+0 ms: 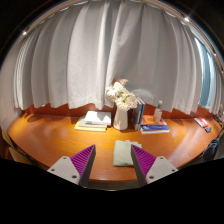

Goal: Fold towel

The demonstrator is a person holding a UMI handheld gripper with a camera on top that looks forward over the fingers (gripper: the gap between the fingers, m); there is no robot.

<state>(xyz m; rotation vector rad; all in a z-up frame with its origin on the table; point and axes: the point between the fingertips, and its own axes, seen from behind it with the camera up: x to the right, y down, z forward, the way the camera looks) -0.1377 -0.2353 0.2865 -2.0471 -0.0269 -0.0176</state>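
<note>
A pale green folded towel (122,152) lies flat on the wooden table (50,135), between my fingertips and just ahead of them, closer to the right finger. My gripper (112,158) is open, its purple pads (83,160) spread wide, with a gap at either side of the towel. Nothing is held.
Beyond the towel stand a vase of white flowers (121,103), an open book (95,121) to its left, upright books (138,113) and a blue book (154,127) to its right. A red item (203,123) lies at the far right. White curtains (110,50) hang behind.
</note>
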